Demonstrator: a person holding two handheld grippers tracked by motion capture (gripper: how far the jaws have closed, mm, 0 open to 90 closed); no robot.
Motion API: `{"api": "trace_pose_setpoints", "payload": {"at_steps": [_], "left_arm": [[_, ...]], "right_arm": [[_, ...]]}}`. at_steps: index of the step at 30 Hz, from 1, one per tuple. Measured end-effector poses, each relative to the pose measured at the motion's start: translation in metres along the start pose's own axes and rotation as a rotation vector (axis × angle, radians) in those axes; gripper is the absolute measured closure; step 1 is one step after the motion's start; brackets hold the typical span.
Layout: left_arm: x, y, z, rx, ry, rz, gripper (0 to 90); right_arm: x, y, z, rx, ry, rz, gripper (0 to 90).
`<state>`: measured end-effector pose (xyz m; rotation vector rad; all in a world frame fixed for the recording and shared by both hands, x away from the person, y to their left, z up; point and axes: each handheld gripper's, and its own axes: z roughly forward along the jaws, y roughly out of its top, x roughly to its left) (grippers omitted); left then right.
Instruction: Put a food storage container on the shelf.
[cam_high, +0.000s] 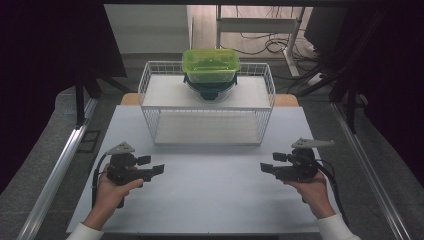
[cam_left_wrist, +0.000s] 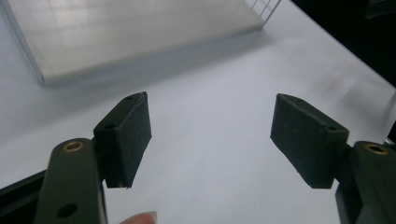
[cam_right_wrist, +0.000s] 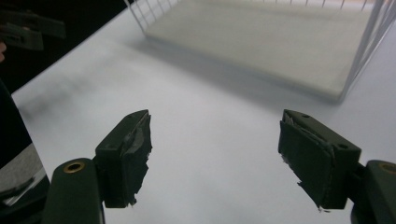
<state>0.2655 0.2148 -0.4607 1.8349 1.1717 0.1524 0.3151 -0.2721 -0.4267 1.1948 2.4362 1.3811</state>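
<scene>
Both tongs, left (cam_high: 159, 169) and right (cam_high: 264, 168), released and empty, low over the white surface (cam_high: 210, 190); green container (cam_high: 210, 65) stacked on a bowl (cam_high: 210, 89) atop the wire rack (cam_high: 150, 80), well apart, probably readying a two-handed reach

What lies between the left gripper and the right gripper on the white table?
Only bare white table between left gripper and right gripper, per the high view.

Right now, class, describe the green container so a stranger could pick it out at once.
Find the white wire rack at the table's far side. On its upper shelf, at the back, stands the green container, stacked on a darker tub. It alone is translucent lime green.
</scene>
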Motion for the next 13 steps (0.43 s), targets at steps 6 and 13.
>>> {"api": "trace_pose_setpoints", "payload": {"at_steps": [6,13], "left_arm": [[0.0,-0.0043,0.0044,0.012,0.012,0.002,28.1],[-0.001,-0.0038,0.0028,0.007,0.037,0.025,27.0]], "right_arm": [[0.001,-0.0132,0.0102,0.051,-0.02,-0.01,25.2],[0.0,-0.0129,0.0057,0.011,-0.015,-0.005,24.1]]}}
